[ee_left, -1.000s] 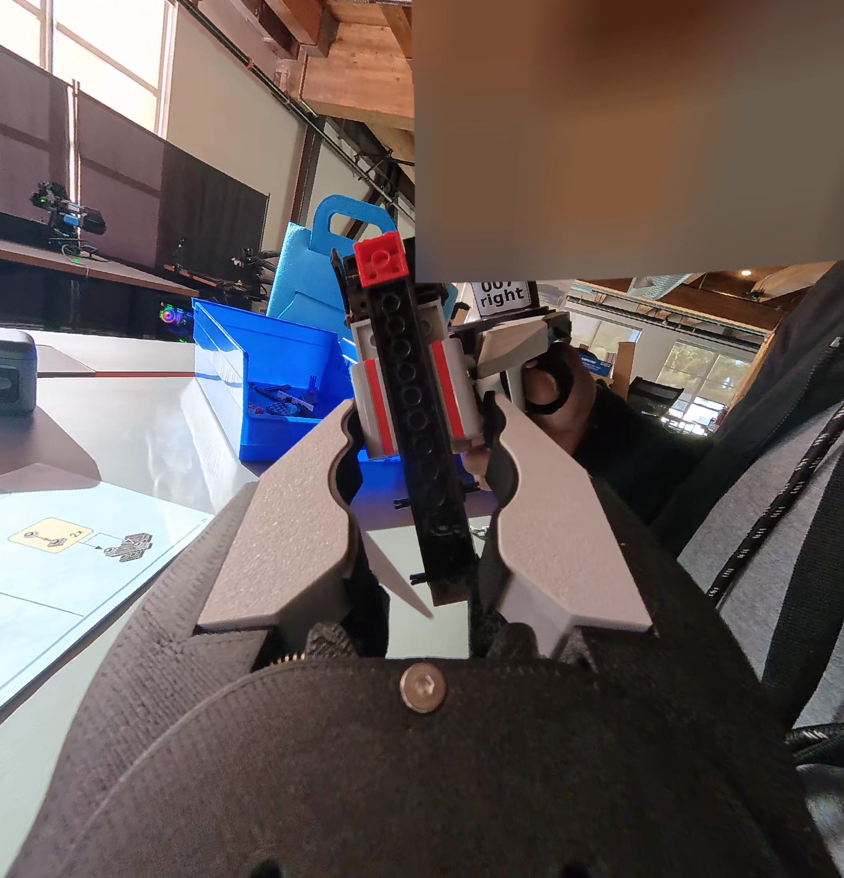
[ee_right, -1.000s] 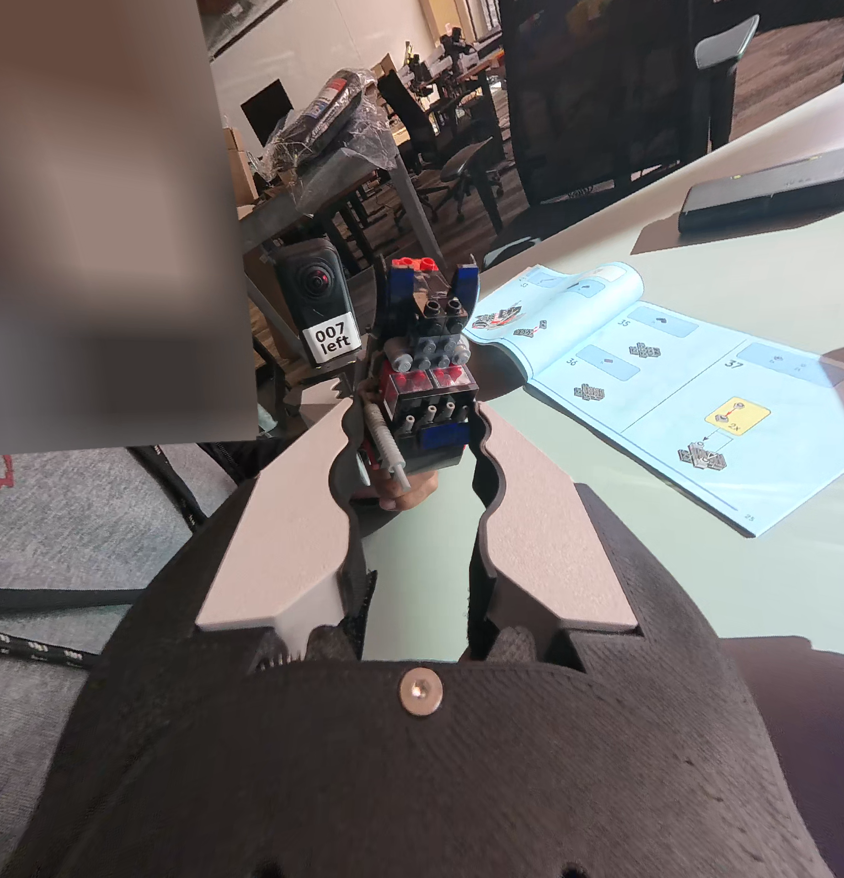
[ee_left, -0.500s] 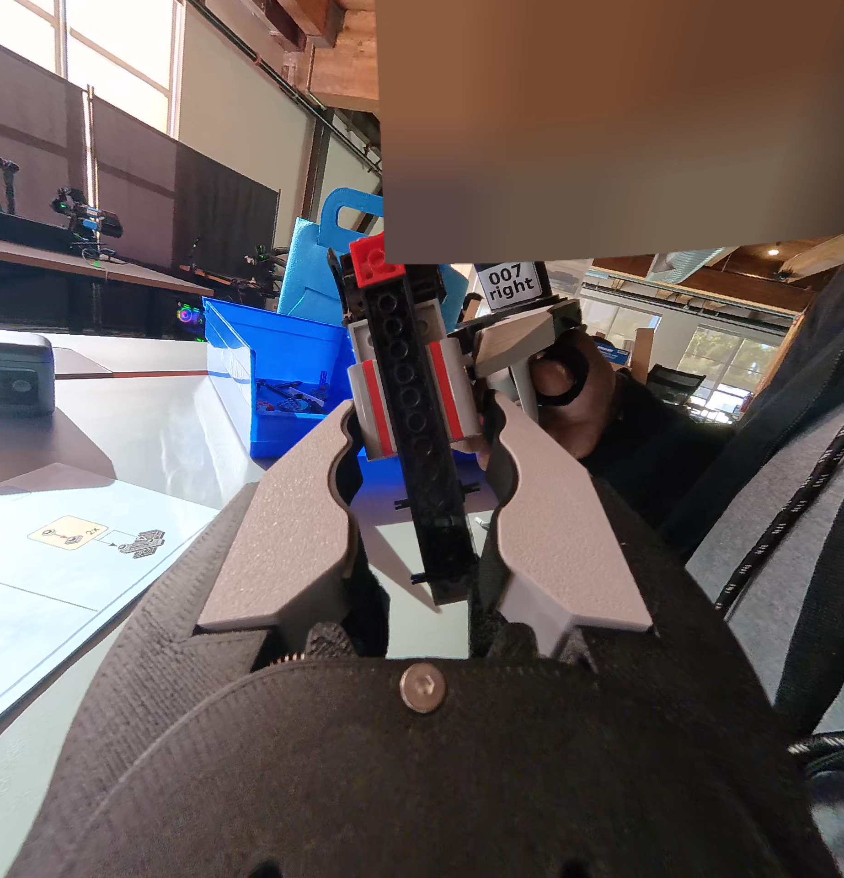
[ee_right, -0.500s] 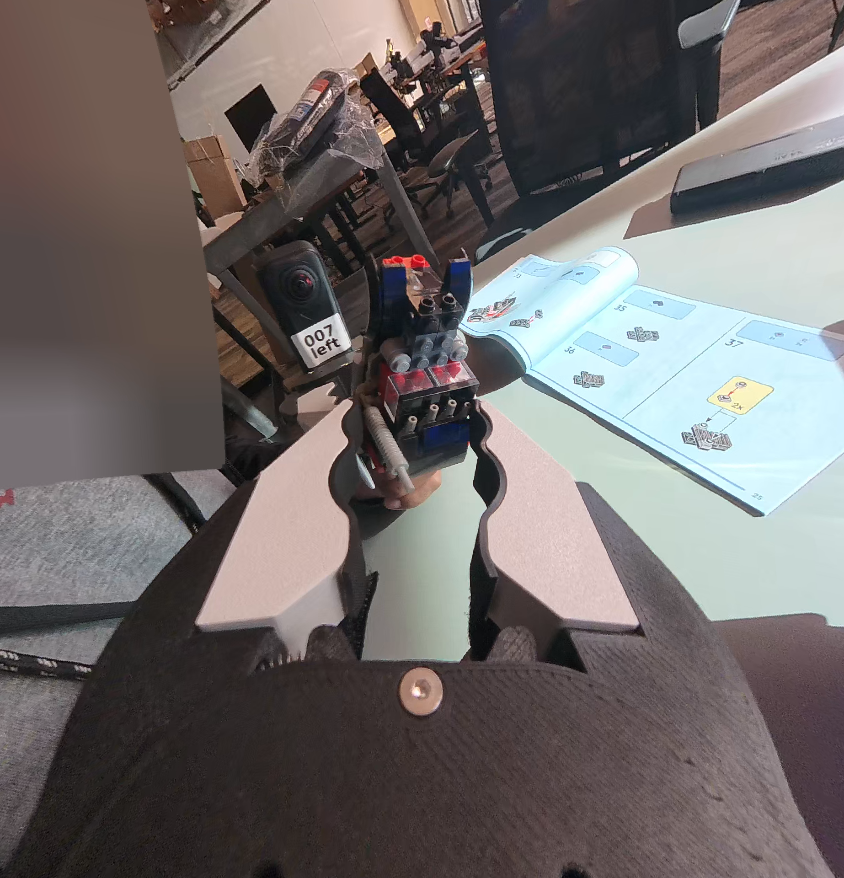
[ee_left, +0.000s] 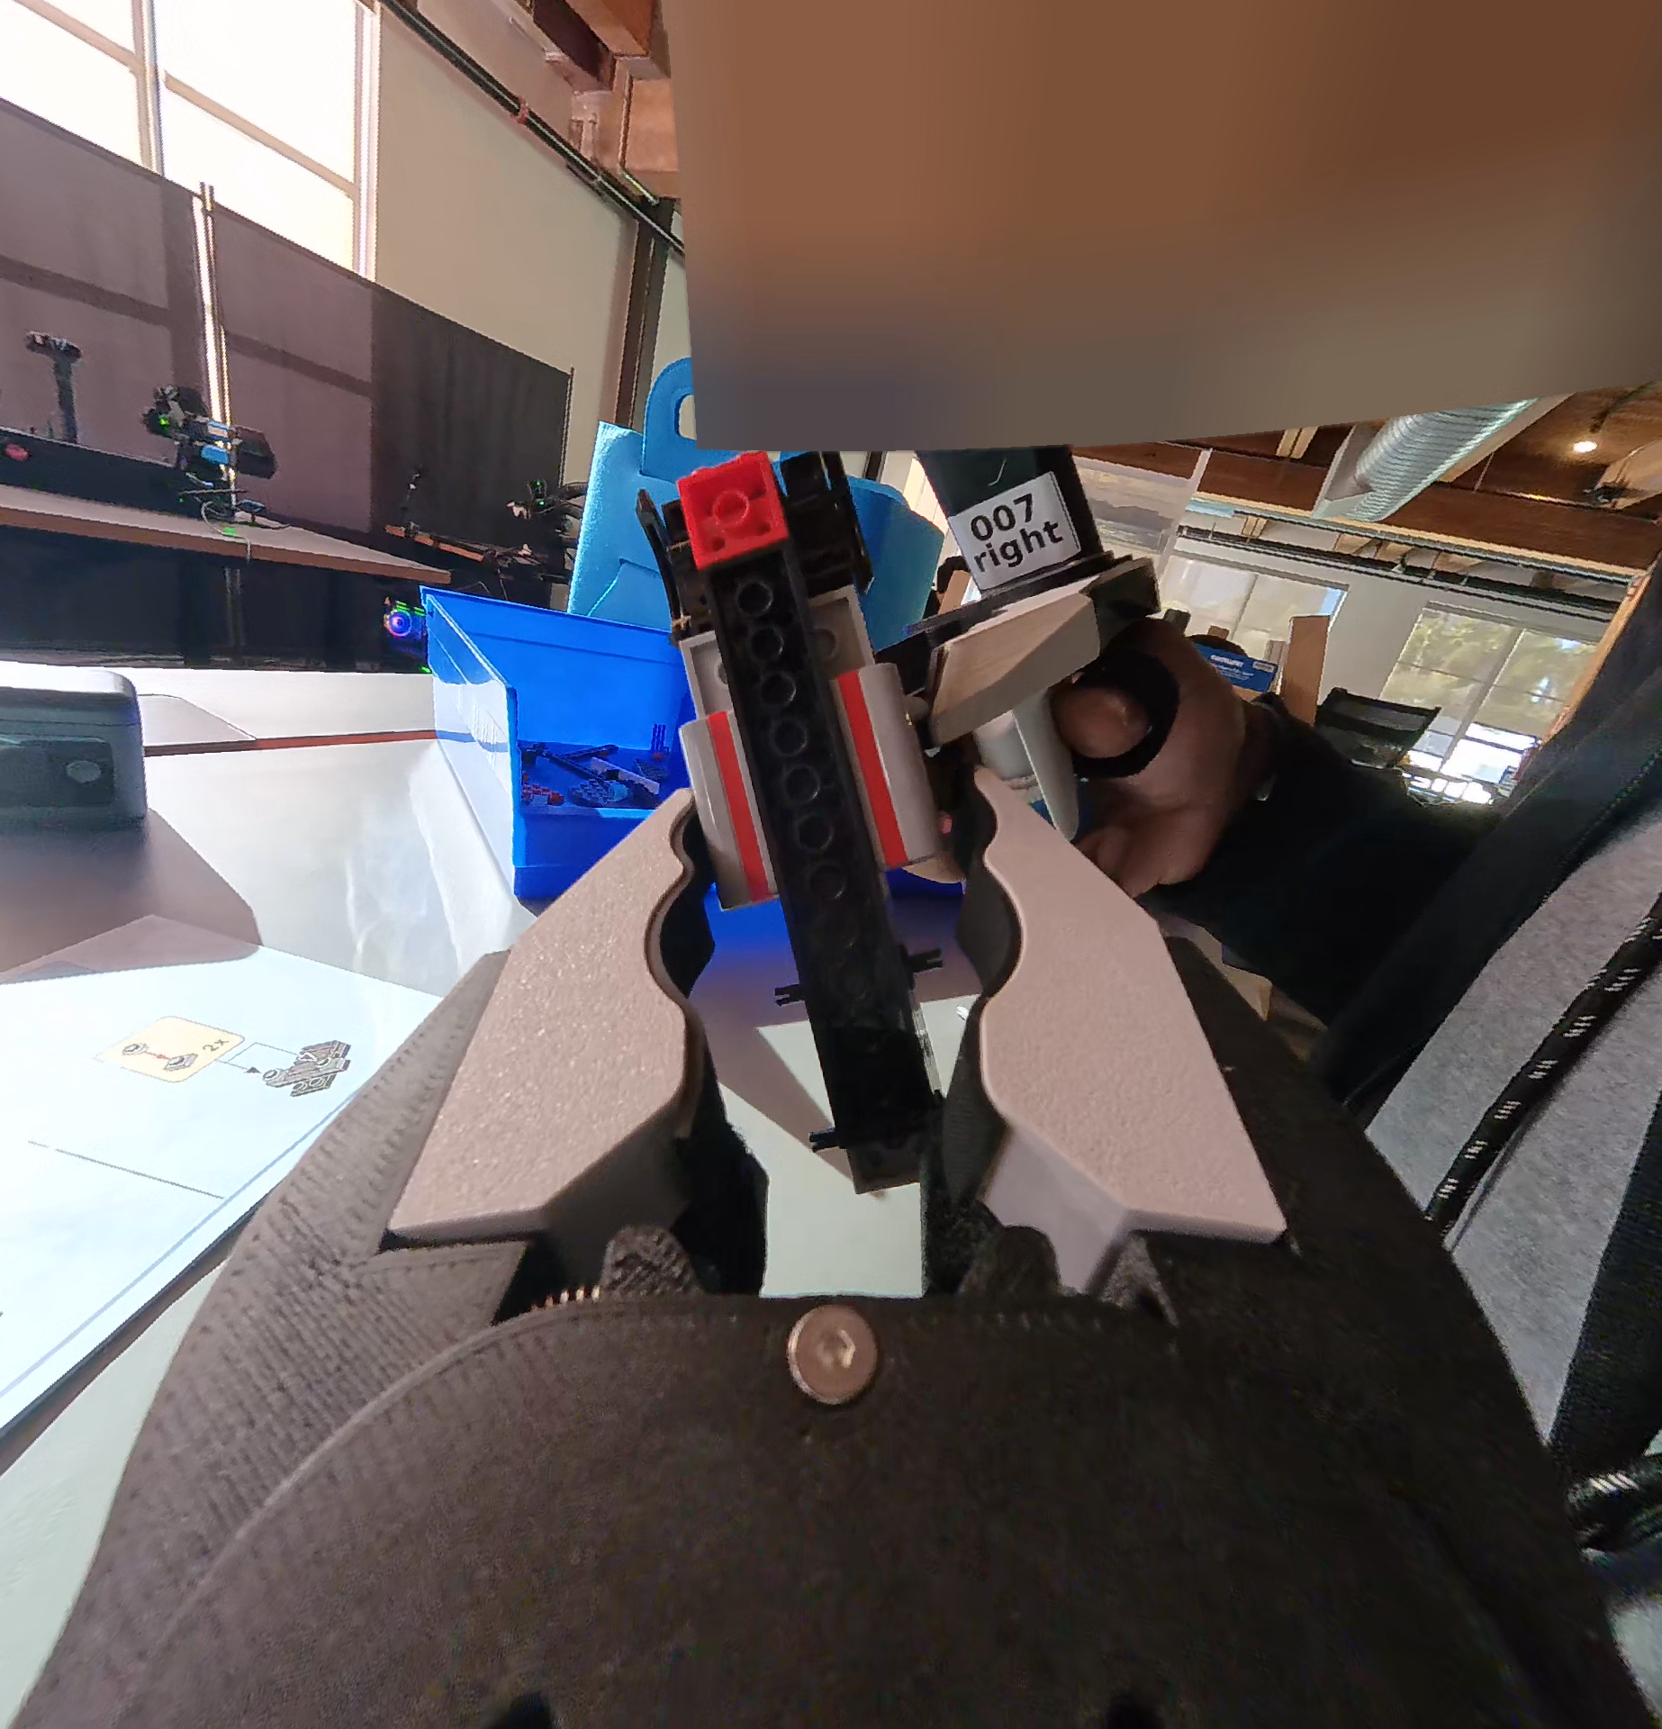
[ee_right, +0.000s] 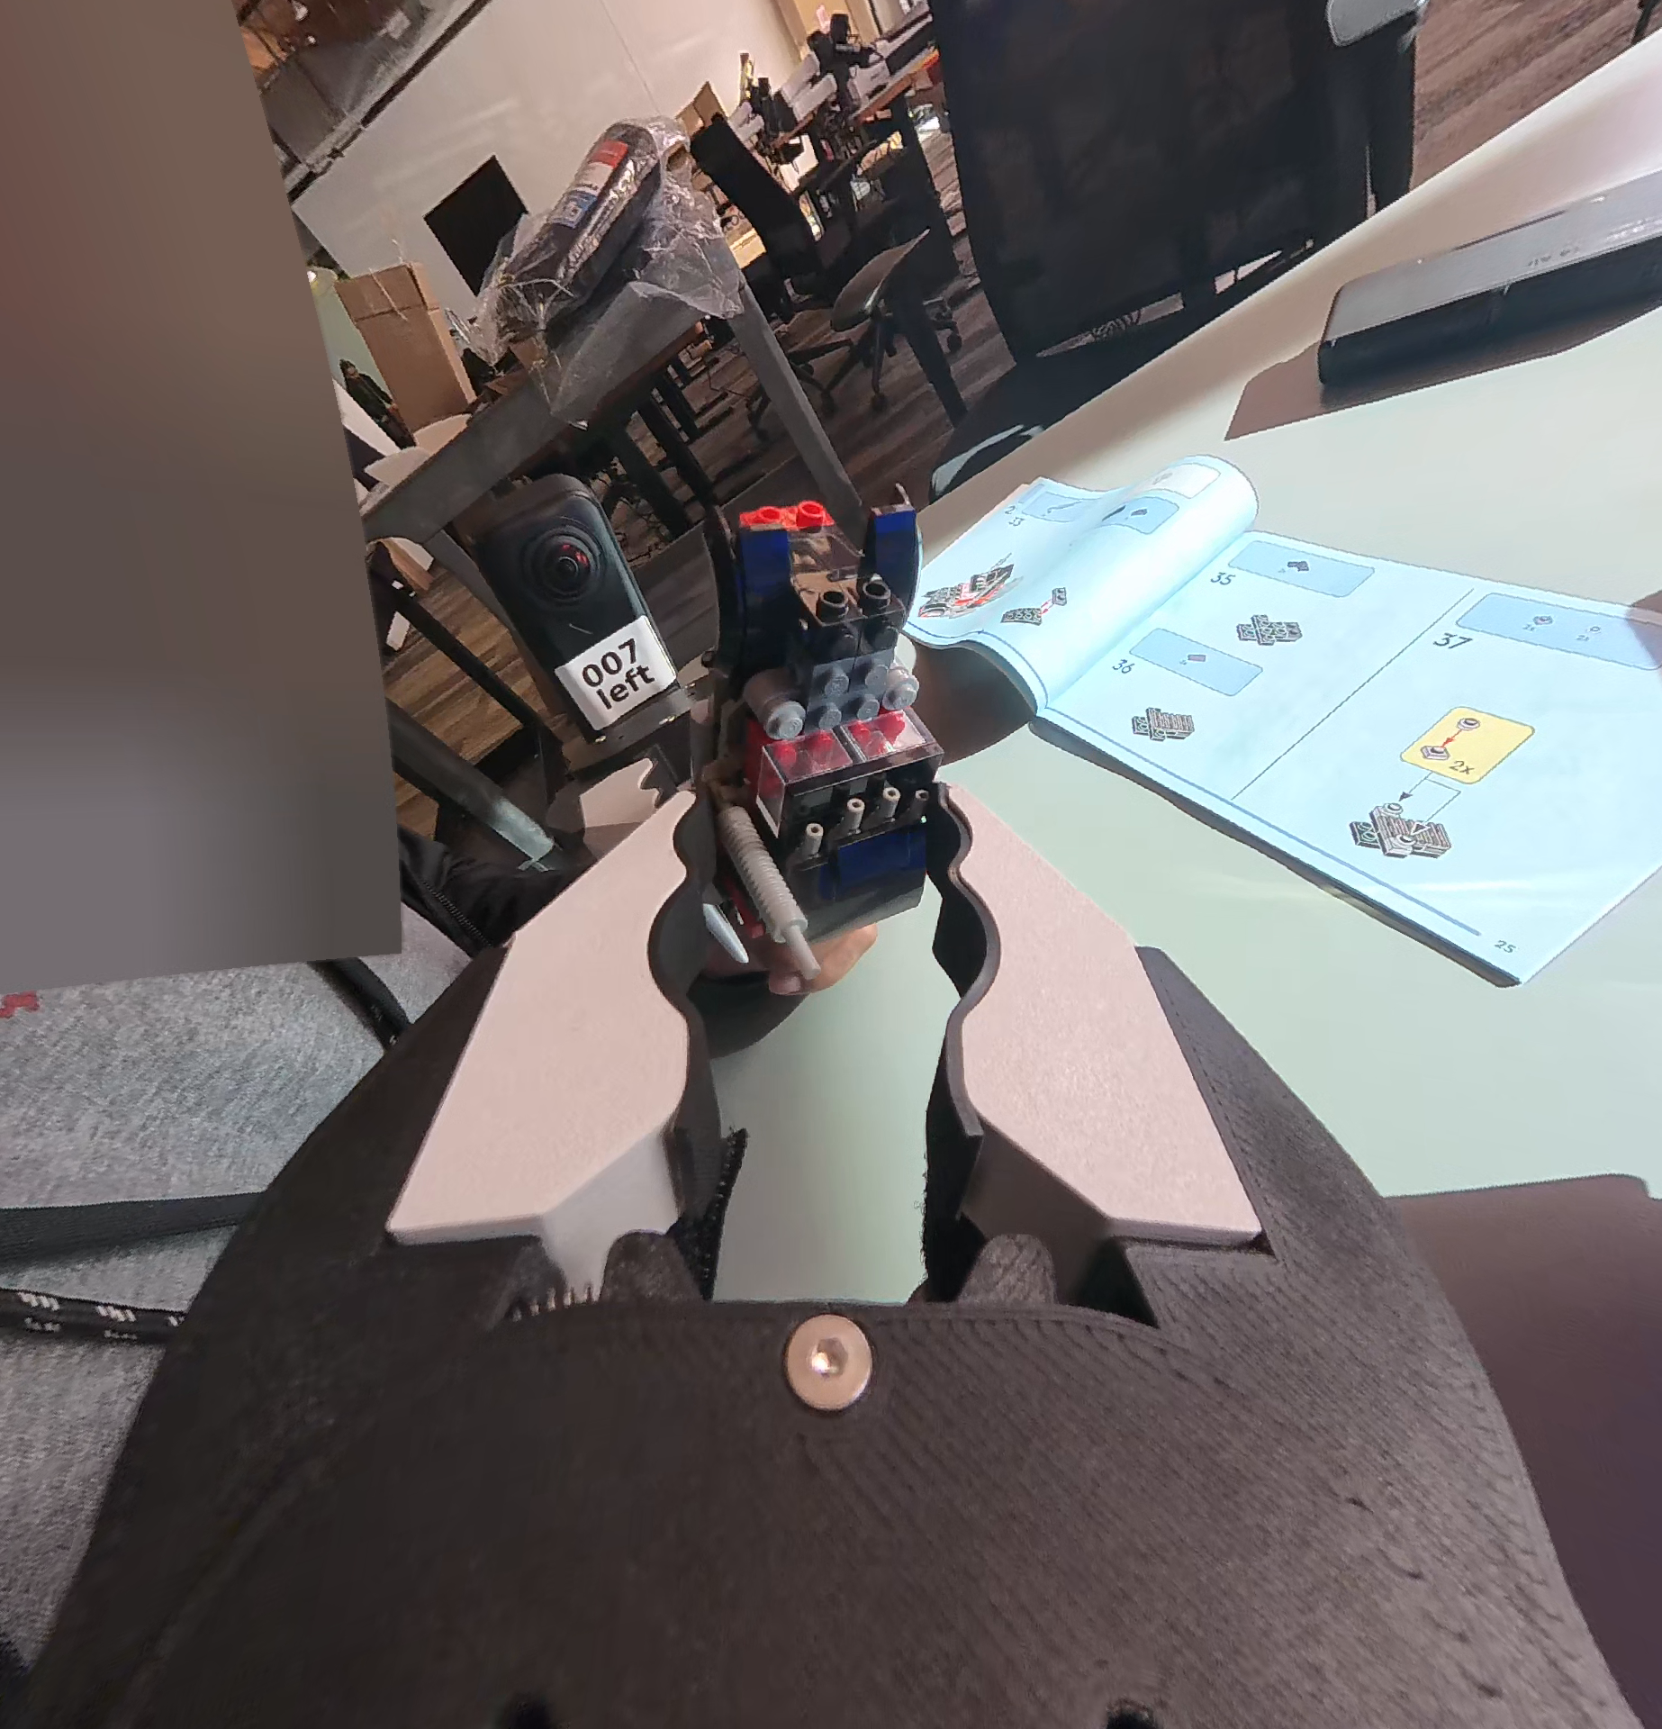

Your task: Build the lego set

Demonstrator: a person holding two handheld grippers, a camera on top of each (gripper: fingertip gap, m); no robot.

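Holding the lego model (ee_left: 809, 795) in the air above the tabletop (ee_right: 1370, 1076), the left gripper (ee_left: 832, 861) and the right gripper (ee_right: 813, 842) each have their fingers clamped on it from opposite sides. A twist or pull between them could, I judge, snap off the red brick (ee_left: 734, 510) or long black beam (ee_left: 837, 936). Writing shows on the open instruction booklet (ee_right: 1323, 711) and on a white sticker under each camera; no brand is legible.
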